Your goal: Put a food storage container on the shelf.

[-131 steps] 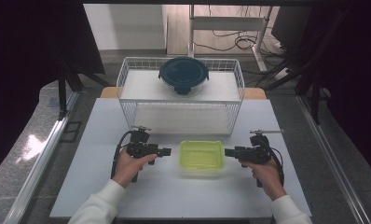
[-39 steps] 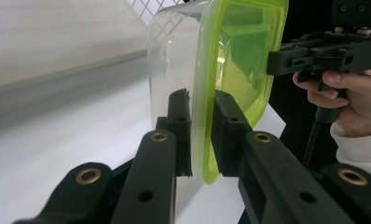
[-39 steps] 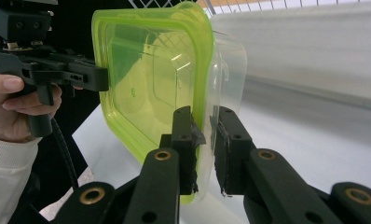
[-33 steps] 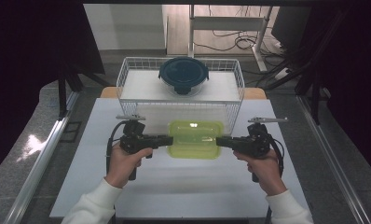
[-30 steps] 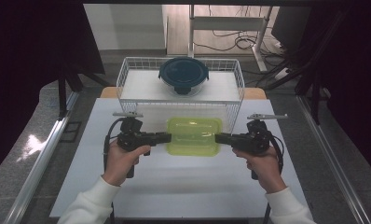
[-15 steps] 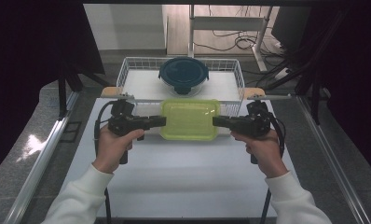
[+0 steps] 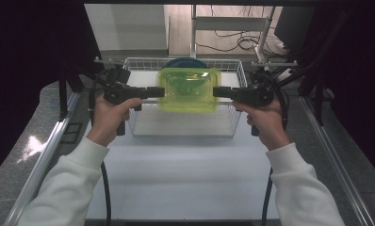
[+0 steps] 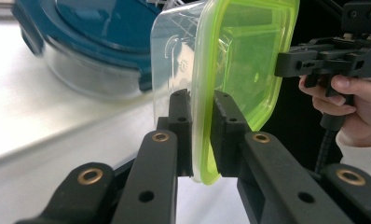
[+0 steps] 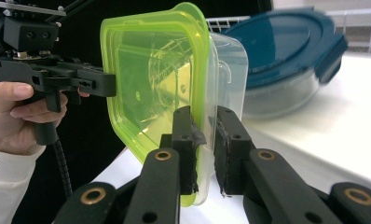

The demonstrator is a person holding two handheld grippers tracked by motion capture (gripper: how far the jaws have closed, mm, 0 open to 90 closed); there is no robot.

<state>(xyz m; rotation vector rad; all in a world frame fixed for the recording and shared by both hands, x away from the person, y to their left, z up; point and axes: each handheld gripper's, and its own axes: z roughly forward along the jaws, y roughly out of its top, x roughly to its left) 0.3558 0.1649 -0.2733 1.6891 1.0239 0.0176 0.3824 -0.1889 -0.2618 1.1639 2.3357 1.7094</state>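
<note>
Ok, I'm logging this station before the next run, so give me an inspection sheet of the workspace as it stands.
Surface: white table, bare in front of the basket.
Job's things: green-lidded clear container held up over the wire basket, clamped by its rim at both ends; round blue-lidded glass container behind it in the basket.
Clutter: nothing seen.
Grippers: left gripper and right gripper each shut on the container's rim.
Cables: a black cable trails from each gripper toward the person; loose cables on the floor beyond.
Surroundings: dark curtains both sides, metal frame rails, white stand behind.
</note>
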